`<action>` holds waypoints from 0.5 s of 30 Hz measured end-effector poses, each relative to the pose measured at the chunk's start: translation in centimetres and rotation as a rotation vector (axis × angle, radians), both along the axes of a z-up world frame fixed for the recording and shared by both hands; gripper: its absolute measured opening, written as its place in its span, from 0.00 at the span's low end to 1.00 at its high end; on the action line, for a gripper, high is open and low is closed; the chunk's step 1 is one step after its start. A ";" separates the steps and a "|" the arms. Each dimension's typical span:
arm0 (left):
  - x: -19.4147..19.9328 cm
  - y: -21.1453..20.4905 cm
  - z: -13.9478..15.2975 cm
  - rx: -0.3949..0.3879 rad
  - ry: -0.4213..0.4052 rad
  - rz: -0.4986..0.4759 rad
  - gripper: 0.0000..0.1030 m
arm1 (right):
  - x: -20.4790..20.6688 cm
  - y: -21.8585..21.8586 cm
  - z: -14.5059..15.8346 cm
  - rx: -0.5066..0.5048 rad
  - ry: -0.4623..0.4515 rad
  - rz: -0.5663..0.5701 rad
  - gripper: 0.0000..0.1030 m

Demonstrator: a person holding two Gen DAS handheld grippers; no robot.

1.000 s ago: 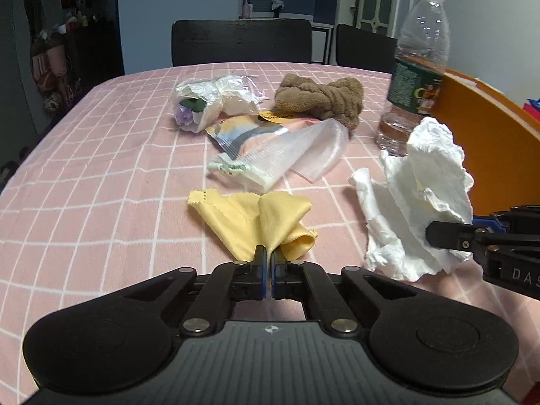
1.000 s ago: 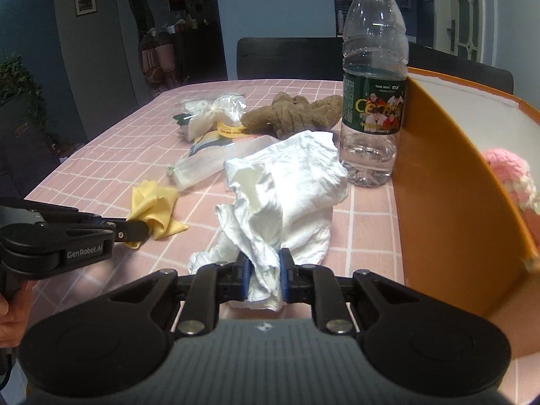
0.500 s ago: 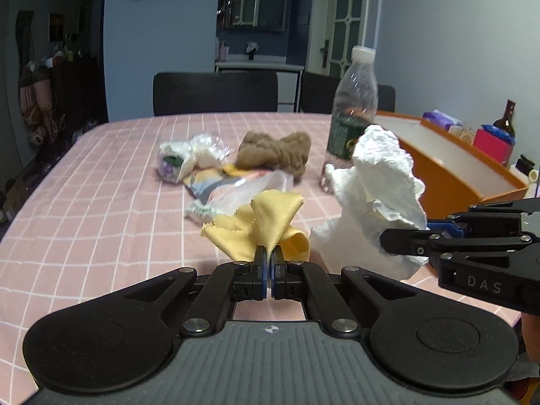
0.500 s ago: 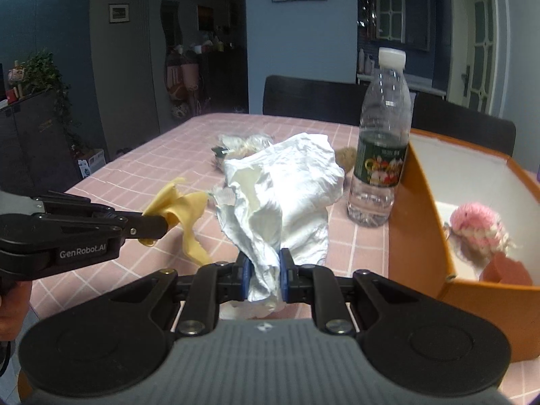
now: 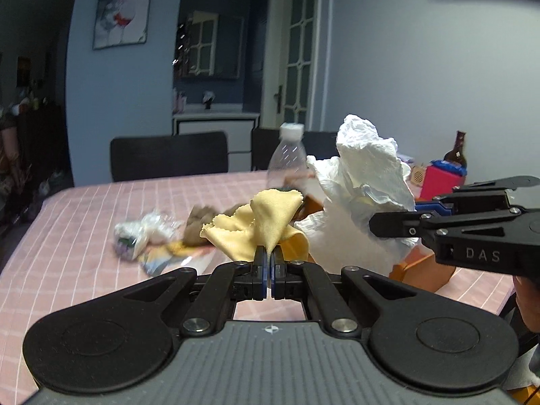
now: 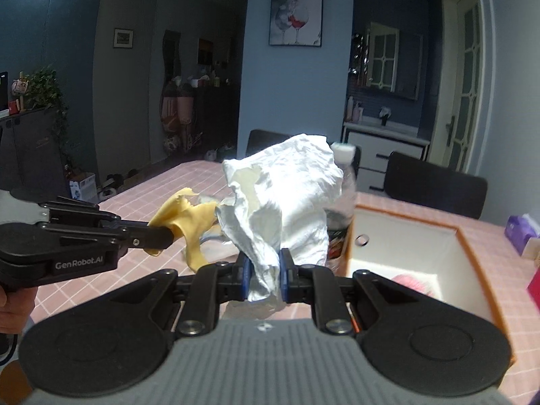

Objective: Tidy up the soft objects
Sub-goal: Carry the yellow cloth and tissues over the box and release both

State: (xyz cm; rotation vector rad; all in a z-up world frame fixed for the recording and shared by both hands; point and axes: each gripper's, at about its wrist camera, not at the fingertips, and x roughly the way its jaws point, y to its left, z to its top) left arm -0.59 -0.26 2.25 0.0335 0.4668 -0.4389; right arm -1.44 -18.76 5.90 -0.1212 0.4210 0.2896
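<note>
Two soft loads aloft, mid-frame: my left gripper (image 5: 269, 259) pinches the yellow cloth (image 5: 261, 217); my right gripper (image 6: 265, 274) clamps the white tissue wad (image 6: 287, 195). Both light, limp; tissue likely tears, so grip bunched folds.

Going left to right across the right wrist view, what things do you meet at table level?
left gripper → yellow cloth → white crumpled cloth → water bottle → orange box → purple tissue pack
</note>
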 end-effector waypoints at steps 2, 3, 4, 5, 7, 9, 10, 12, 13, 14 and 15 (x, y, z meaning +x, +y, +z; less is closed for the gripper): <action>-0.1 -0.8 0.9 -0.005 -0.034 -0.025 0.02 | 0.0 -1.0 1.1 -0.019 -0.022 -0.020 0.14; -0.1 -1.2 1.3 -0.009 -0.052 -0.041 0.01 | 0.0 -1.6 1.6 -0.035 -0.035 -0.034 0.14; -0.1 -1.7 1.8 -0.012 -0.067 -0.056 0.01 | -0.1 -2.2 2.1 -0.050 -0.050 -0.049 0.14; 0.0 -2.3 2.3 -0.016 -0.083 -0.072 0.01 | 0.0 -2.7 2.5 -0.063 -0.061 -0.059 0.14; 0.1 -3.5 3.2 -0.015 -0.115 -0.104 0.02 | 0.2 -3.9 3.3 -0.090 -0.081 -0.082 0.14; 0.3 -5.0 4.0 -0.006 -0.147 -0.142 0.02 | 0.7 -5.1 3.8 -0.113 -0.093 -0.107 0.14; 0.4 -5.7 4.3 -0.001 -0.159 -0.156 0.02 | 1.1 -5.7 3.9 -0.117 -0.093 -0.118 0.14; 1.0 -7.2 4.8 0.012 -0.180 -0.185 0.02 | 2.2 -7.0 4.1 -0.118 -0.084 -0.135 0.14; 1.3 -8.0 4.8 0.020 -0.188 -0.199 0.02 | 2.7 -7.7 4.1 -0.119 -0.080 -0.146 0.14; 1.7 -8.9 4.9 0.030 -0.192 -0.213 0.02 | 3.3 -8.2 4.0 -0.122 -0.076 -0.154 0.14; 2.2 -9.7 4.9 0.042 -0.193 -0.222 0.02 | 3.8 -8.8 3.9 -0.125 -0.076 -0.163 0.15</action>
